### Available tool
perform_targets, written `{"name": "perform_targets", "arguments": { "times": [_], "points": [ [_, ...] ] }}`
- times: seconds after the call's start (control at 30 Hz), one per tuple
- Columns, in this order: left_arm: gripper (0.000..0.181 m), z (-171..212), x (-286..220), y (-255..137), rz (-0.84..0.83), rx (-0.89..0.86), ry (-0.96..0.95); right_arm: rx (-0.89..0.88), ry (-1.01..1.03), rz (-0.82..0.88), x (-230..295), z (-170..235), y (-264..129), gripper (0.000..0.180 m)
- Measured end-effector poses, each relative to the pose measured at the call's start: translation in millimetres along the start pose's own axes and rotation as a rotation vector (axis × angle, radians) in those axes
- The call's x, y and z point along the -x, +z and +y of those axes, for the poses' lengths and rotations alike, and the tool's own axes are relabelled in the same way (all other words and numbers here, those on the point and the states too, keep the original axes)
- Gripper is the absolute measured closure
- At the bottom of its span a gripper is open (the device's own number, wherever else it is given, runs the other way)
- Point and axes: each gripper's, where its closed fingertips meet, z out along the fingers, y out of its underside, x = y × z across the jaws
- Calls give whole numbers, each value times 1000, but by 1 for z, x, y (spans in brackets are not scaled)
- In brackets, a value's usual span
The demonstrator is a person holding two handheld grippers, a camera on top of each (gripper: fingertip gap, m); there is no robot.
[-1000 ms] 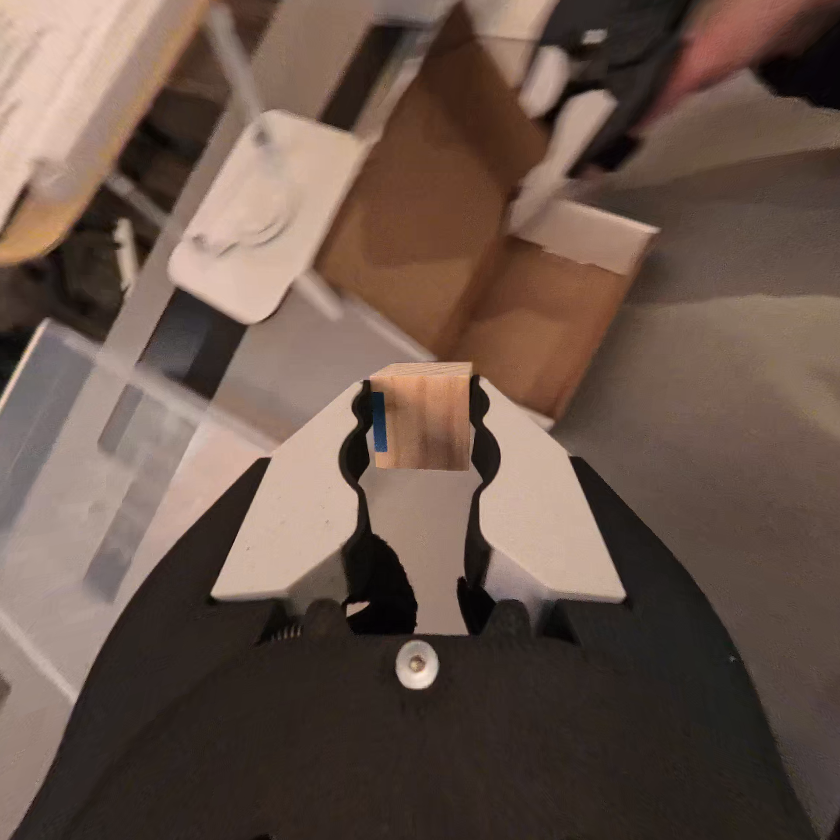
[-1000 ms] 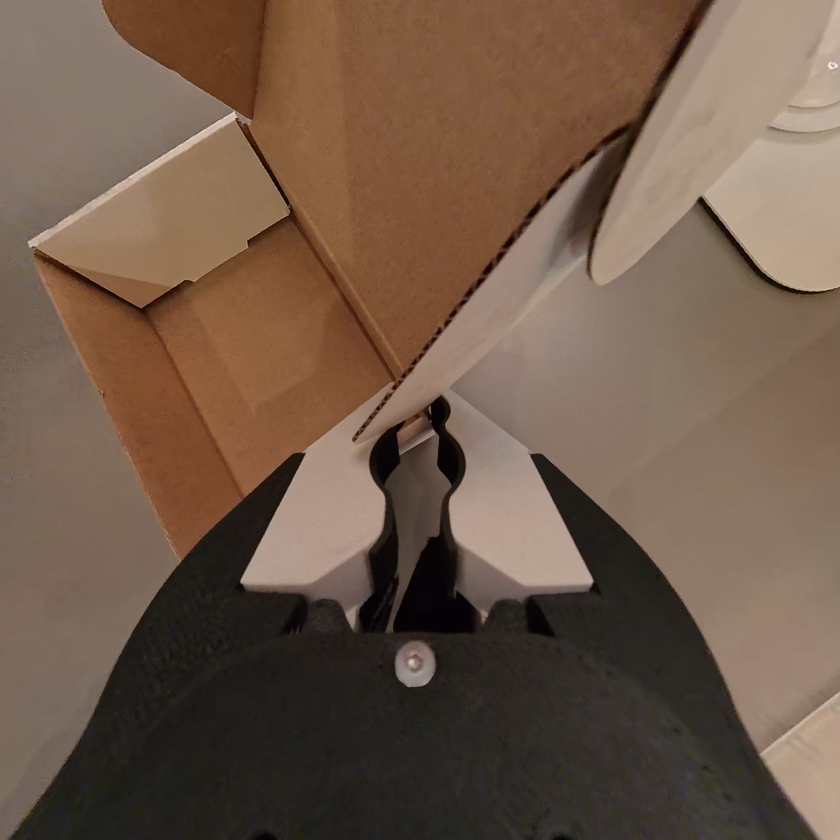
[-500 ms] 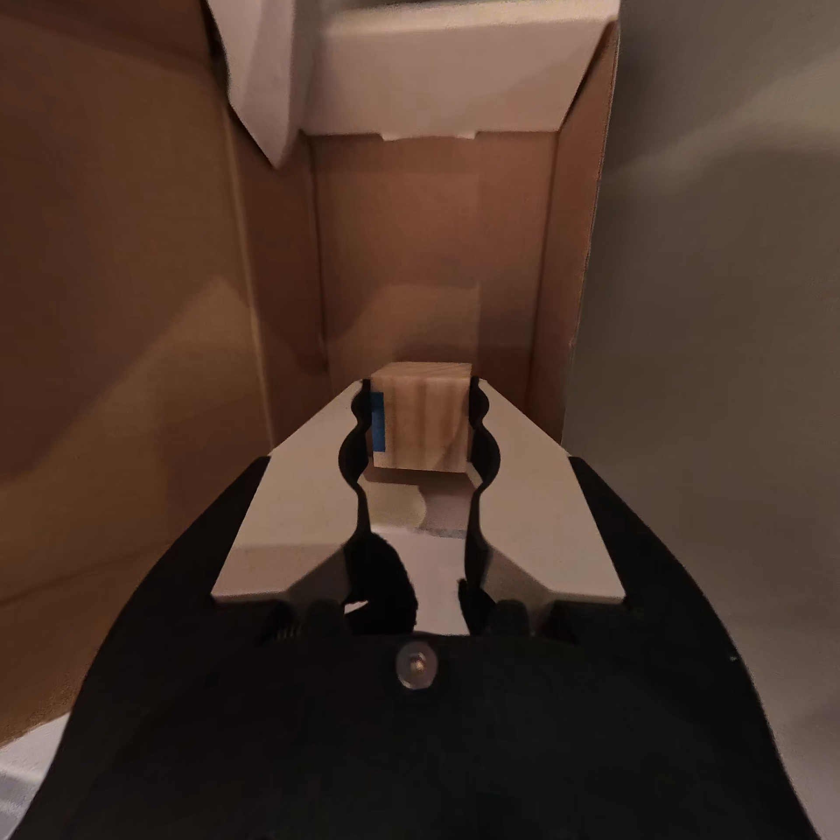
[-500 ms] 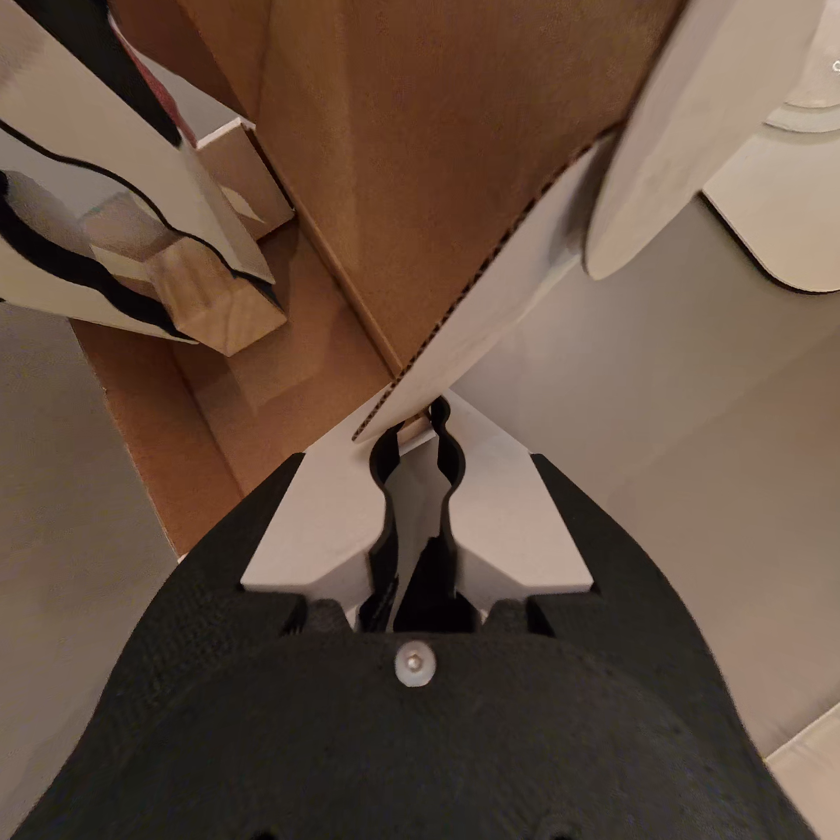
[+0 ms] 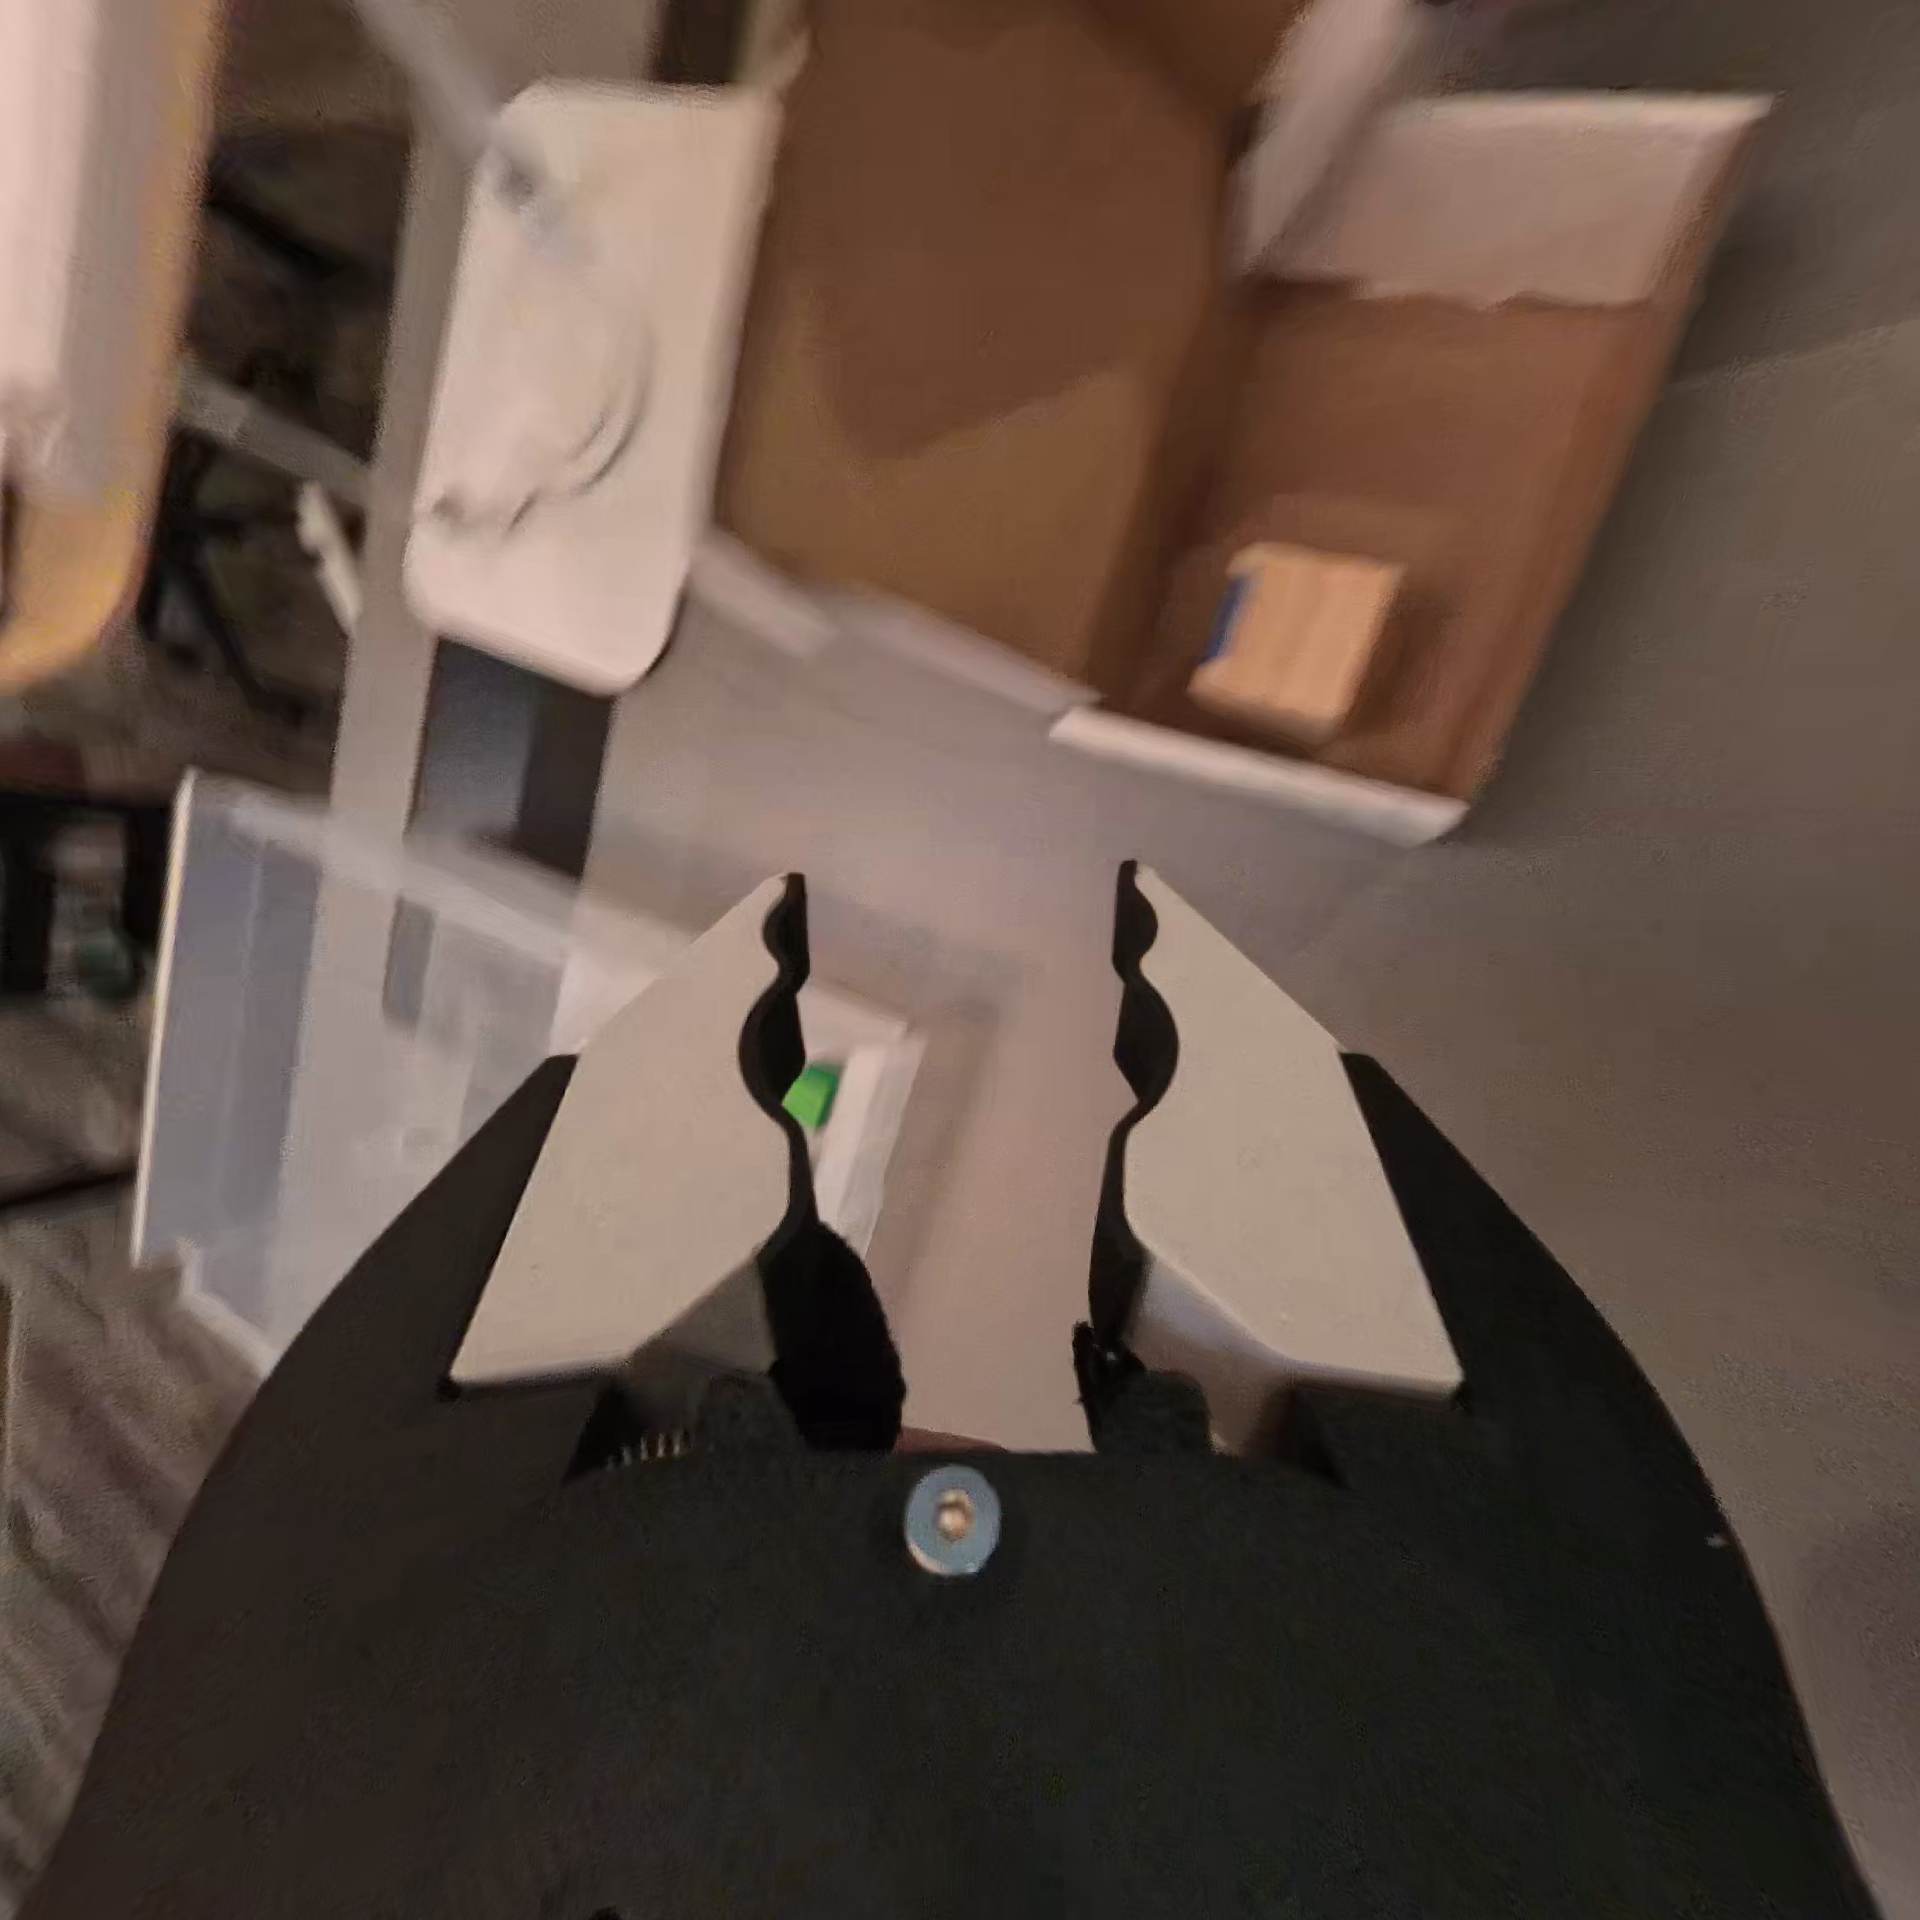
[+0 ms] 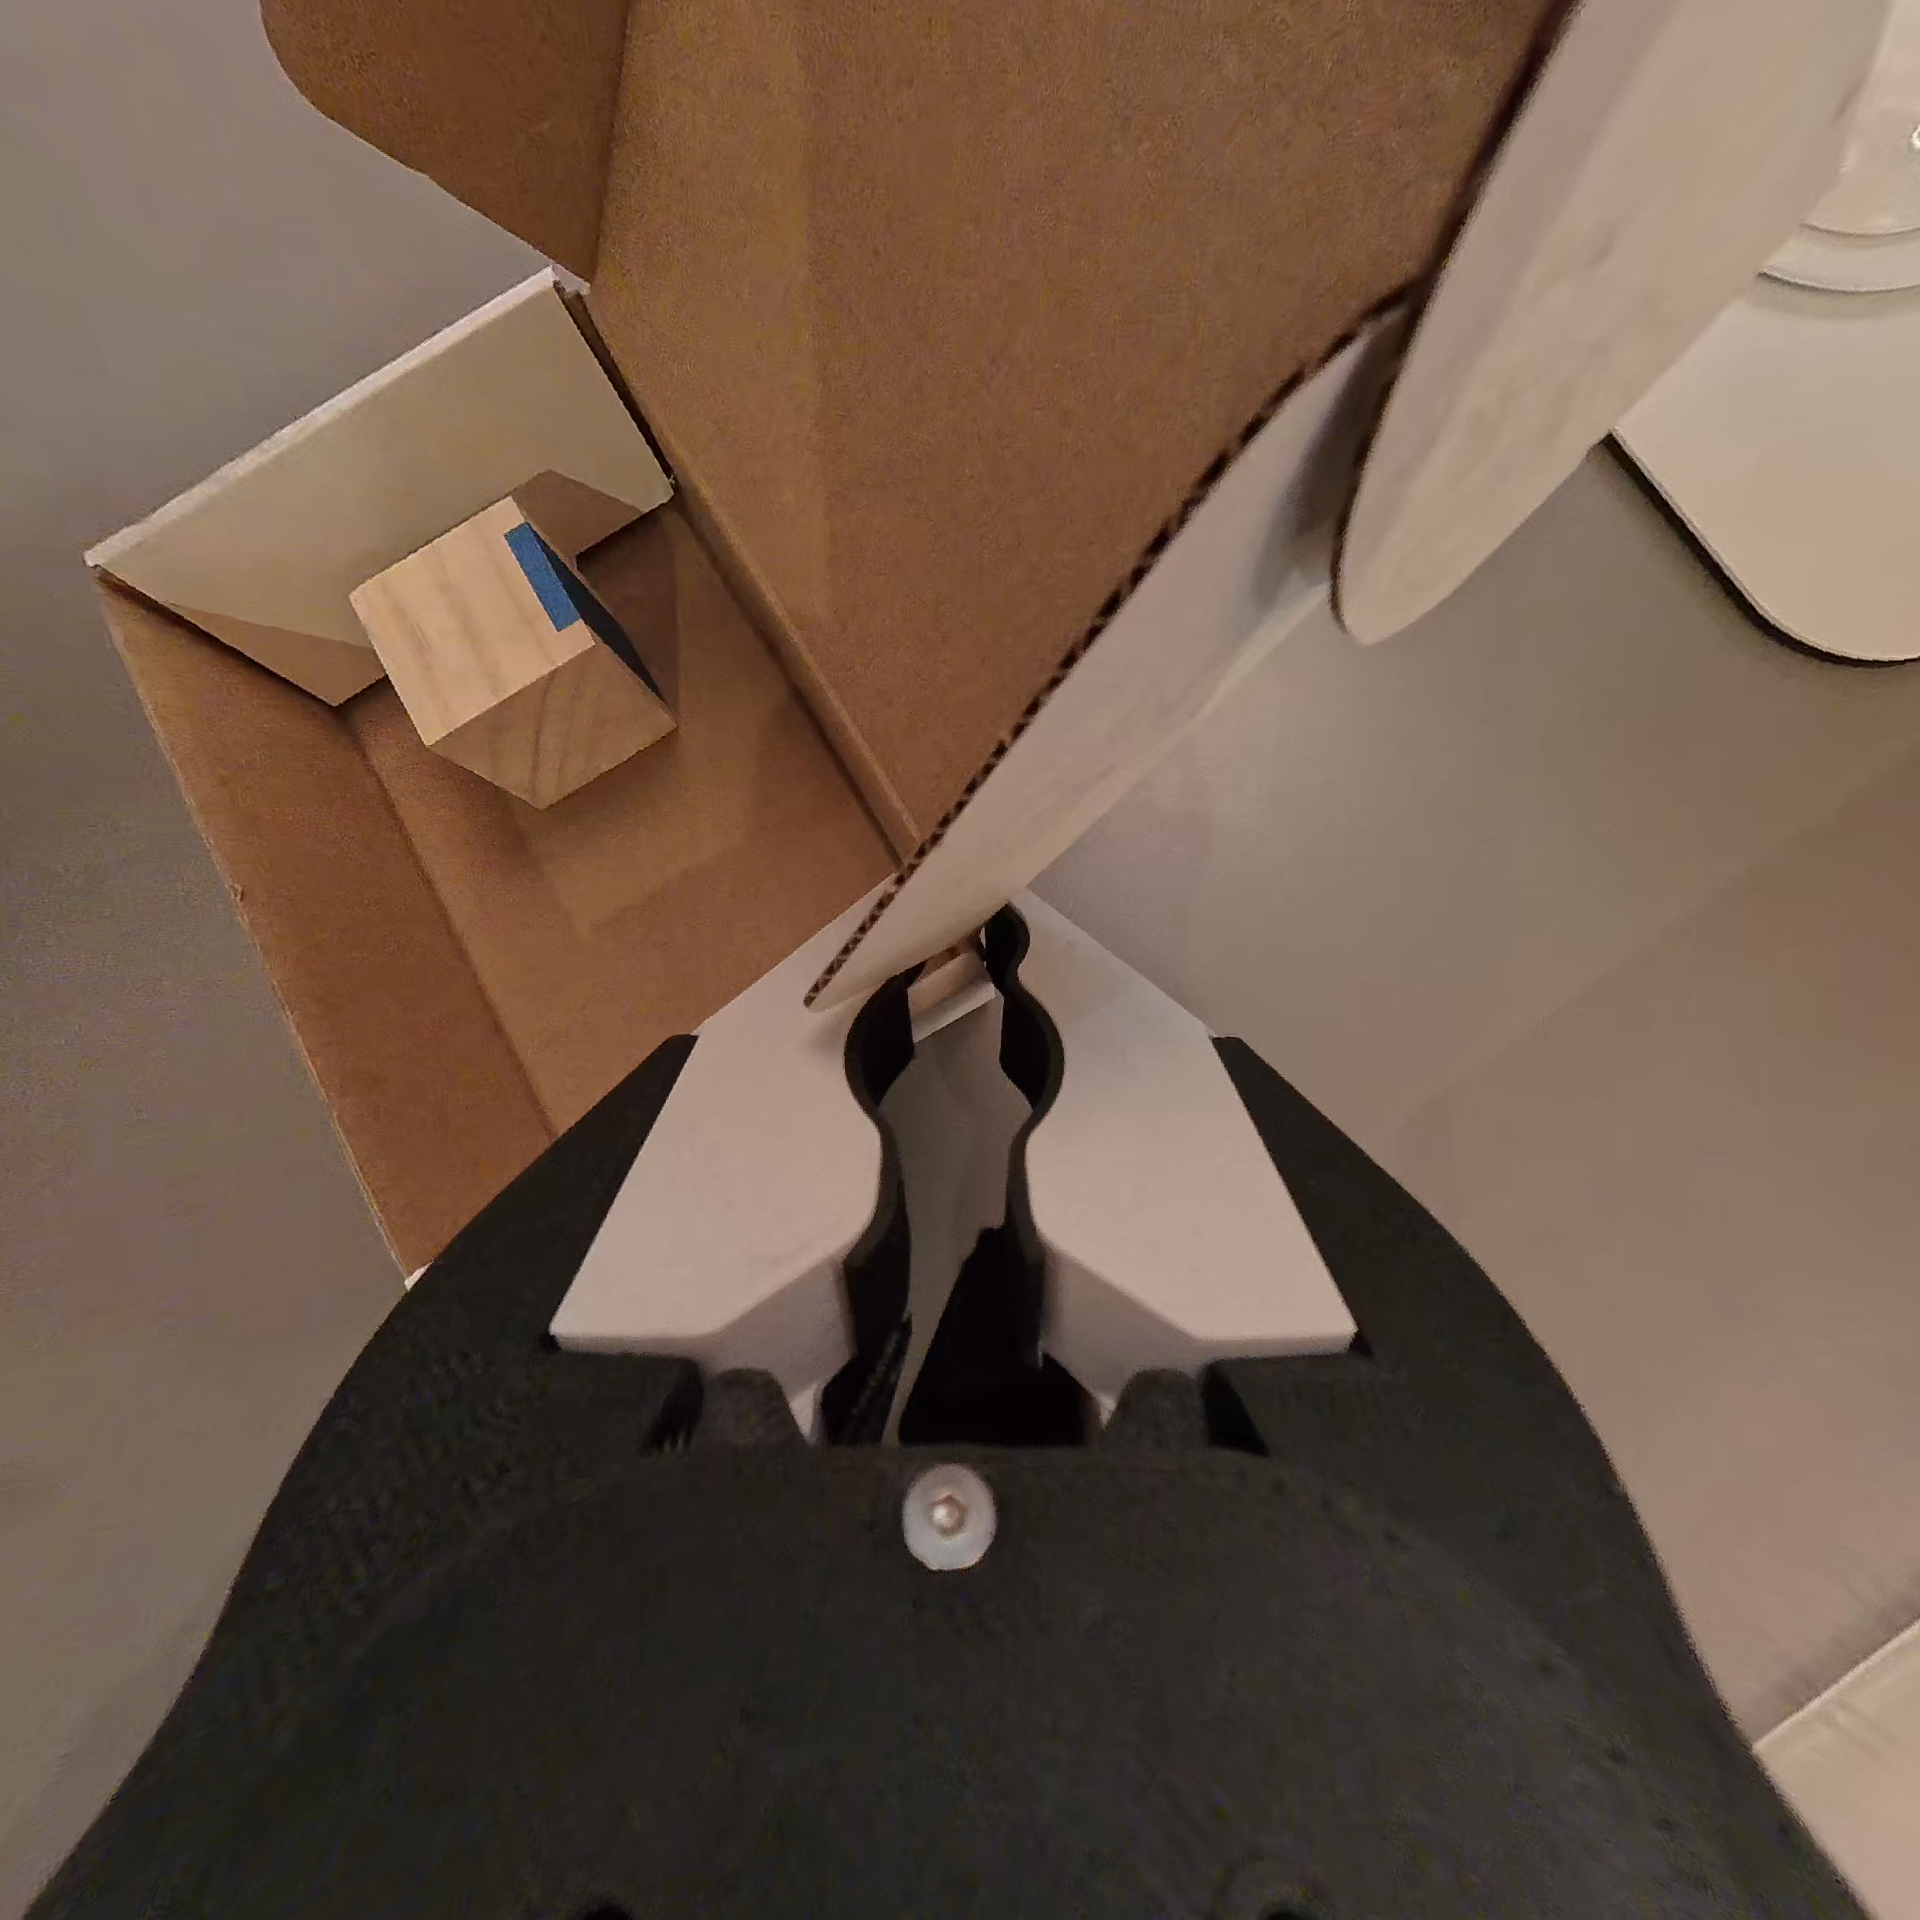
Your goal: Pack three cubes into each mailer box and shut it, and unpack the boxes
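Plainly, the cube (image 6: 499,644) looks light, hard and smooth-faced wood with a blue patch; I judge it best taken across two flat opposite faces. It rests inside the open box (image 6: 312,935), near a far corner under a folded white flap. The left gripper (image 5: 961,894) has its jaws spread and empty, well apart from the cube (image 5: 1299,644), over the desk (image 5: 1662,1039). The right gripper (image 6: 971,951) has its jaws pinching the lid (image 6: 987,416) edge, holding that stiff corrugated panel upright; thin card may crease.
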Motion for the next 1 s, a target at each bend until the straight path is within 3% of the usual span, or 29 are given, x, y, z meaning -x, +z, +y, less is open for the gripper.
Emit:
{"name": "perform_targets", "arguments": {
  "times": [0.17, 0.33, 0.6, 0.73, 0.8, 0.83, 1.0],
  "points": [
    [129, 105, 84, -5, -111, 232, -363, -3, 2, -5, 0, 0, 0, 171],
    [129, 176, 93, 33, -17, 421, -577, -3, 4, -3, 0, 0, 0, 171],
    [122, 186, 90, 67, 109, 451, -779, -6, 4, -10, 0, 0, 0, 171],
    [139, 195, 80, 81, 142, 515, -782, -5, 1, -8, 0, -1, 0, 171],
    [157, 196, 74, 87, 163, 520, -779, -4, -1, -6, 0, 0, 0, 171],
    [180, 189, 76, 91, 165, 468, -797, -4, -2, -5, 0, 0, 0, 171],
    [181, 176, 85, 79, 125, 364, -766, -3, -7, -1, 0, -1, 0, 171]
  ]
}}
